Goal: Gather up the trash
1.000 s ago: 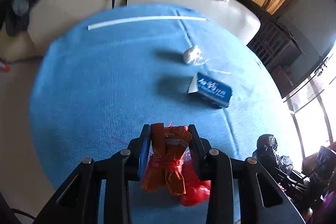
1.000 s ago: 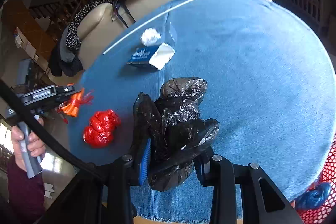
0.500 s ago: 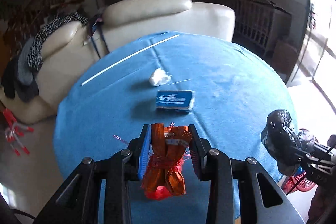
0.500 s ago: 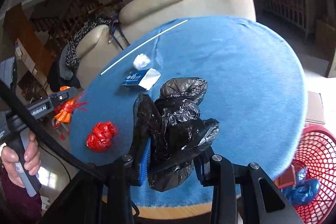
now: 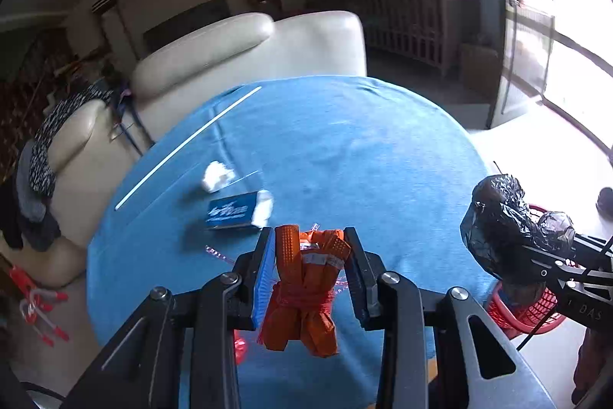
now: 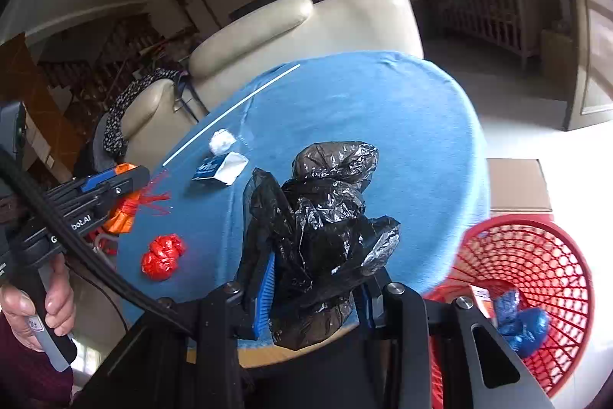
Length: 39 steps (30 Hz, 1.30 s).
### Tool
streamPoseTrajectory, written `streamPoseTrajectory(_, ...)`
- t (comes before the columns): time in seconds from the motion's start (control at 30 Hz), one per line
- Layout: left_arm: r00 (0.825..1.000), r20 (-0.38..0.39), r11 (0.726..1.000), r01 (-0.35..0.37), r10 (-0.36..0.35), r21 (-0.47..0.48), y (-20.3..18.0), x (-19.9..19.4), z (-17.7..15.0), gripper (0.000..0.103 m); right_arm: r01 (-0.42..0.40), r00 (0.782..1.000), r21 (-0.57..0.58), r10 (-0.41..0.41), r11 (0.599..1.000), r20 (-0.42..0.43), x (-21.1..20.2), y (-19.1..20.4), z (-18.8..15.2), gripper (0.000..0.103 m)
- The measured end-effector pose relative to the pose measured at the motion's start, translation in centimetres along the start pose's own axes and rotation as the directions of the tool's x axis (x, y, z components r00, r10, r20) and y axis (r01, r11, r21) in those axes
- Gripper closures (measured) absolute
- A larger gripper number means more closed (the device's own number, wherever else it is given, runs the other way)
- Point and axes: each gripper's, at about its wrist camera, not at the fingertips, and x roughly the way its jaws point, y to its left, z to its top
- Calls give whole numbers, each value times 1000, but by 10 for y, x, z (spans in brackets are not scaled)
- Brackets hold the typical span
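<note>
Both tools are loaded. The left tool (image 5: 310,278) is clenched on an orange bundle (image 5: 304,294) bound with red netting, its pads pressing the bundle's upper sides. The right tool (image 6: 316,290) is clenched on a crumpled black plastic bag (image 6: 318,229), which bulges well above and below the pads.

The step in hand, as judged, is carrying both loads to the red basket (image 6: 551,255), which stands on the floor just beside the surface's near right edge. The black bag is nearer to it. To do this well, each load should be brought fully over the basket's mouth before the pads part, the bag first, since its loose folds may cling to a pad. The orange bundle hangs mostly below the pads, so the grip should not slacken on the way across.

The basket already holds blue crumpled items (image 6: 525,324) and what seems to be a small packet, though that part is partly hidden by the tool.

Trash left on the blue surface (image 6: 383,110): a red crumpled wad (image 6: 163,255) near the front left edge, a blue-and-white packet (image 6: 218,169), a white crumpled ball (image 6: 222,140) just beyond it, and a long white strip (image 6: 230,115) toward the far edge.

Obstacles: the left tool must cross in front of the right arm to reach the basket, so the two could collide. A cream sofa (image 5: 245,52) stands behind the surface, clear of the route.
</note>
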Motion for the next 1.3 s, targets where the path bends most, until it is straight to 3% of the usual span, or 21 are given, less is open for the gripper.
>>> streamPoseTrajectory(0.3, 998, 7, 996, 56, -57, 68, -54, -3, 8, 66, 47, 998, 45, -49, 998, 42, -39, -39, -12, 65)
streamPoseTrajectory(0.67, 977, -36, 969, 215, -212, 120, -111, 1, 3, 67, 150, 985, 159, -160, 976, 58, -78, -100, -37, 65)
streamPoseTrajectory(0.93, 973, -40, 953, 230, -227, 199, -143, -2, -2, 67, 188, 978, 240, -204, 952, 45, -91, -135, -51, 65)
streamPoseTrajectory(1.3, 974, -7, 948, 220, -224, 231, -157, -7, 8, 66, 178, 976, 244, -203, 953, 81, -96, -132, -49, 65)
